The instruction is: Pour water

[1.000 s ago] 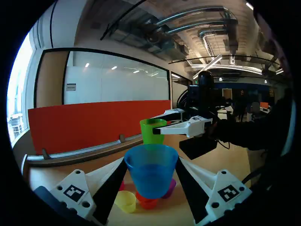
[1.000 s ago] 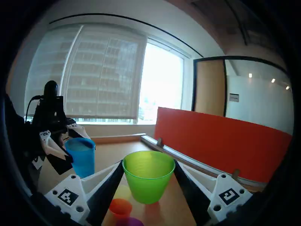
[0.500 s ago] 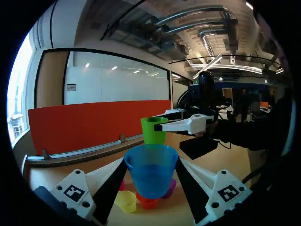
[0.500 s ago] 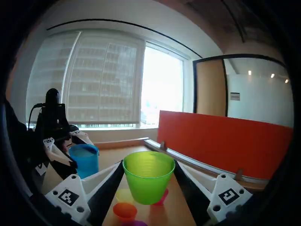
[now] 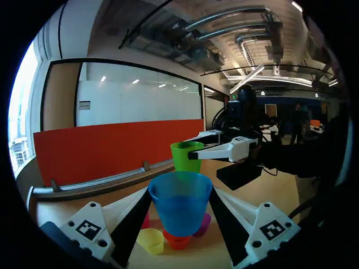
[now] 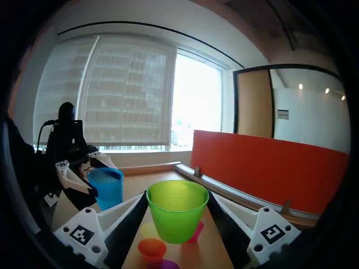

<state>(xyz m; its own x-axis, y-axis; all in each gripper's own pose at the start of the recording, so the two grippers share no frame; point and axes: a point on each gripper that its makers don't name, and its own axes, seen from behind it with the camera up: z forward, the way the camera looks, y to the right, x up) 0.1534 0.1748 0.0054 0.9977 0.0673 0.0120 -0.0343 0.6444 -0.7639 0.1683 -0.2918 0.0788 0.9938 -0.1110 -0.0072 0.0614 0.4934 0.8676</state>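
Left claw [image 5: 180, 193] pinched blue cup [image 5: 180, 211], upright, above table [image 5: 199, 253]. Right claw [image 6: 177, 196] pinched green cup [image 6: 177, 218], upright, near the blue one and apart from it. Small coloured cups [image 6: 151, 247] stood on table below.

Both rigs look identical. The left gripper [image 5: 179, 204] and right gripper [image 6: 177, 208] have chunky white plastic fingers [image 5: 112, 210] with black inner pads [image 5: 132, 219]. Each finger has a square black-and-white marker [image 5: 88, 229] and little screw holes. On the far one there's a black camera block [image 5: 244, 101], looping black cables [image 5: 220, 119] and a dark sleeve [image 5: 300, 159].
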